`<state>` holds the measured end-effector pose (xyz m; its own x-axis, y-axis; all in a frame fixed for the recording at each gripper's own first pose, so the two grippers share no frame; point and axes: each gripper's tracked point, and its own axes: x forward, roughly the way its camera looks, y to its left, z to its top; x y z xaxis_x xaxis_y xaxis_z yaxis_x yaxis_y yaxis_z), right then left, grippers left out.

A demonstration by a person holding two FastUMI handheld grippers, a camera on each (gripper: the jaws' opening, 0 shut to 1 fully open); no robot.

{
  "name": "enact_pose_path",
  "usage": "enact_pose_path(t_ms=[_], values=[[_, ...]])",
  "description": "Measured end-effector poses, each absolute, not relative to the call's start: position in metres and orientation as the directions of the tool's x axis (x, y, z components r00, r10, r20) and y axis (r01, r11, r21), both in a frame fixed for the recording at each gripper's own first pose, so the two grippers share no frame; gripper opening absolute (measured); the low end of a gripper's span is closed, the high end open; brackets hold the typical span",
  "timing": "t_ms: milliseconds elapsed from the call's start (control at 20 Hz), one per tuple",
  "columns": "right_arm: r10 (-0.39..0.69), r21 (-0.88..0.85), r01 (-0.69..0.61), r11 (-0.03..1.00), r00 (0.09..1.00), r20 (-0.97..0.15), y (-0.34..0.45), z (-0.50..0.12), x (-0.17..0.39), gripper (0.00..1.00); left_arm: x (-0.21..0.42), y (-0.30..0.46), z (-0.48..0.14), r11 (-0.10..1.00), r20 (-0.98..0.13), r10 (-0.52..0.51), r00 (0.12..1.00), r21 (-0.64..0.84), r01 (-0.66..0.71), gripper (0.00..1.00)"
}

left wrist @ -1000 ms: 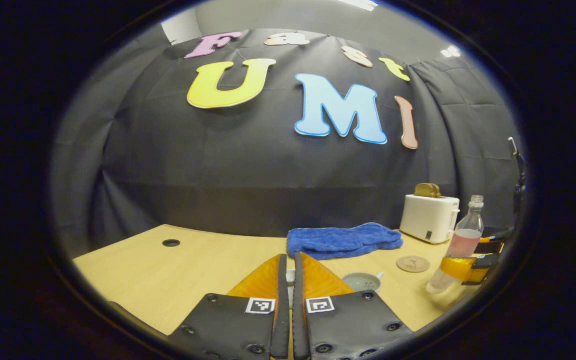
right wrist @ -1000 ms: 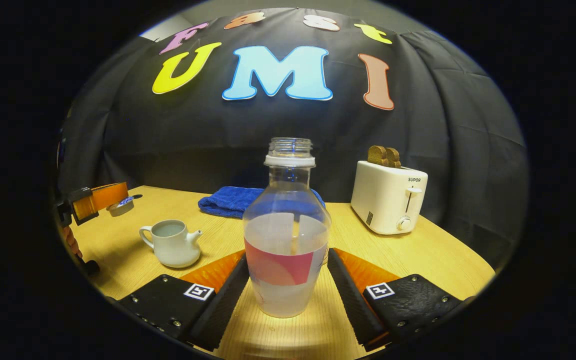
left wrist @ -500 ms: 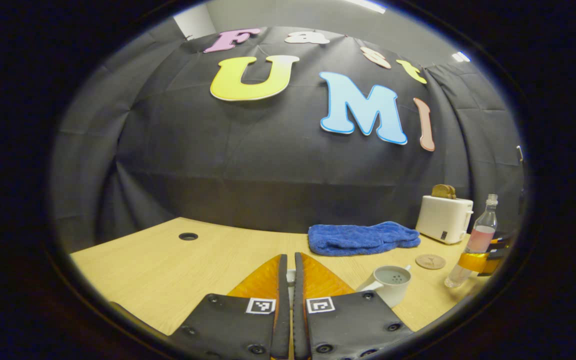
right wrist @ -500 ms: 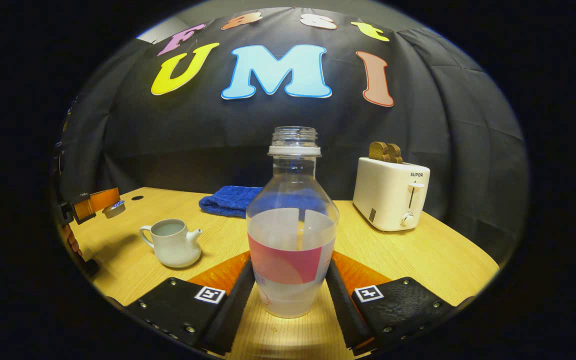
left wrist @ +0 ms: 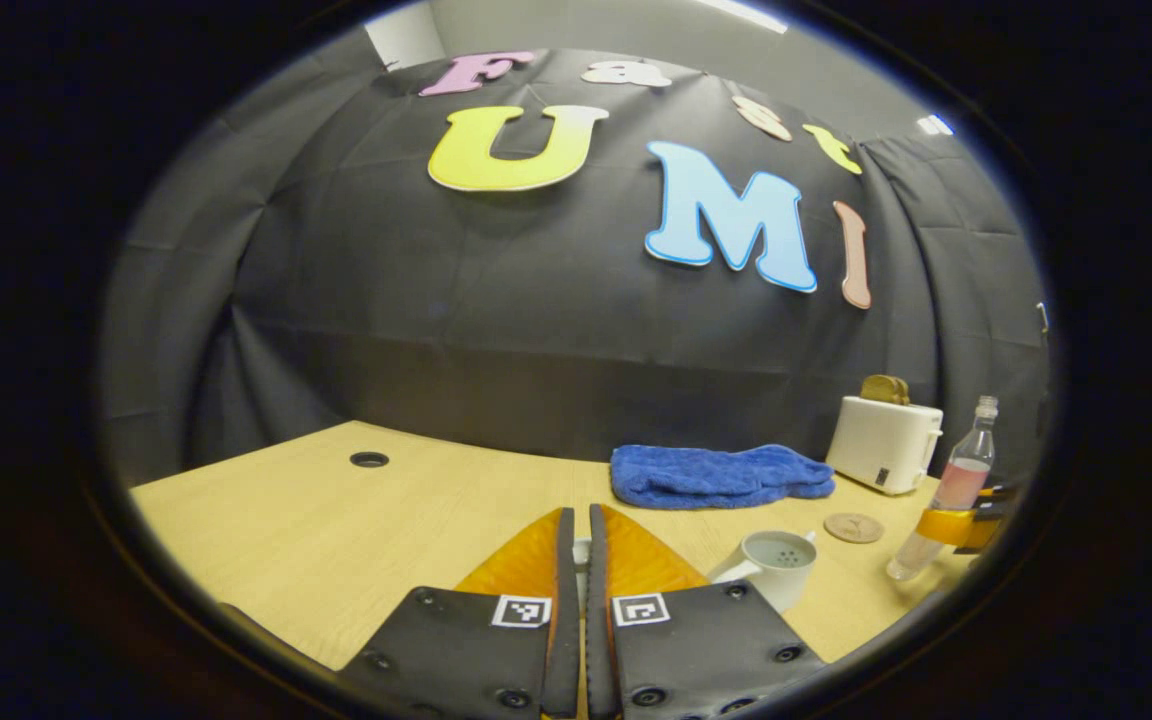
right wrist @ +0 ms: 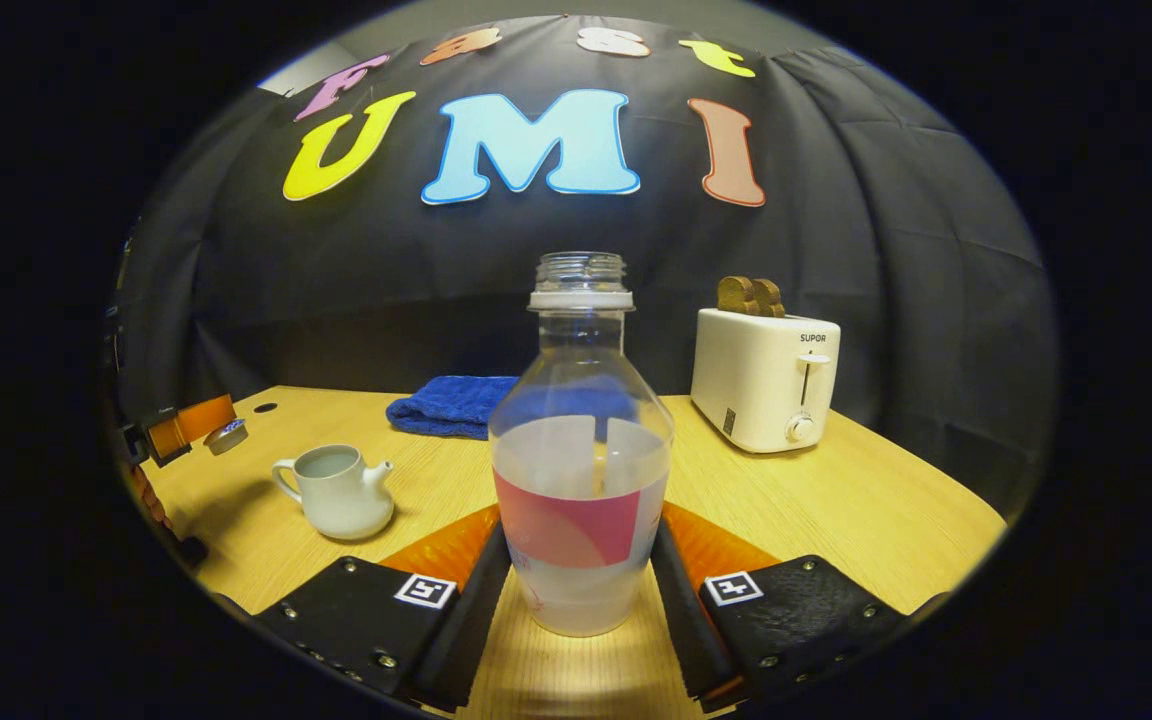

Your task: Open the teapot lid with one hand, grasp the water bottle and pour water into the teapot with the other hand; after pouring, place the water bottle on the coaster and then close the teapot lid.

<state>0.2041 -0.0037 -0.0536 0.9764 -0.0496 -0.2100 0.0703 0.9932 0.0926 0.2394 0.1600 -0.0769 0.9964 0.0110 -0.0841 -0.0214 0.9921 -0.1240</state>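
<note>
The clear water bottle (right wrist: 581, 450), uncapped, part full and with a pink label, stands upright between my right gripper's (right wrist: 581, 535) fingers, which press on both of its sides. The white teapot (right wrist: 336, 490) sits open on the wooden table (right wrist: 836, 500) to the left. At the far left my left gripper (right wrist: 191, 428) holds the lid (right wrist: 229, 436) above the table. In the left gripper view my left gripper (left wrist: 581, 515) is shut, with a bit of white lid (left wrist: 581, 548) between its tips. The teapot (left wrist: 776, 565), the round coaster (left wrist: 854, 527) and the bottle (left wrist: 951, 490) lie to its right.
A white toaster (right wrist: 766, 380) with bread in it stands at the back right. A folded blue towel (right wrist: 446, 405) lies along the back wall behind the teapot. A round cable hole (left wrist: 368, 459) marks the table's far left.
My right gripper's fingers have closed in onto the bottle. My left gripper has drawn back from the teapot with the lid, so the open teapot shows more fully.
</note>
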Motion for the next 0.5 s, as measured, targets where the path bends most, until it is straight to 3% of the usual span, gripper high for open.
enact_pose_path(t_ms=[300,400,450,500], values=[[-0.104,0.003,0.107,0.994,0.969,-0.224,-0.001,-0.051,0.205,0.75,0.237,0.155,-0.076,0.987,-0.078,-0.001,0.997,-0.158,-0.011,0.12],[-0.139,-0.086,0.122,0.989,0.963,-0.231,-0.002,-0.049,0.207,0.75,0.237,0.156,-0.076,0.988,-0.072,-0.002,0.997,-0.153,-0.009,0.08],[-0.149,-0.138,0.120,0.983,0.963,-0.225,0.001,-0.044,0.208,0.72,0.238,0.158,-0.075,0.989,-0.070,0.002,0.998,-0.150,-0.012,0.12],[-0.164,-0.196,0.122,0.973,0.963,-0.212,0.003,-0.038,0.209,0.72,0.239,0.157,-0.076,0.989,-0.068,-0.002,0.998,-0.151,-0.009,0.08]])
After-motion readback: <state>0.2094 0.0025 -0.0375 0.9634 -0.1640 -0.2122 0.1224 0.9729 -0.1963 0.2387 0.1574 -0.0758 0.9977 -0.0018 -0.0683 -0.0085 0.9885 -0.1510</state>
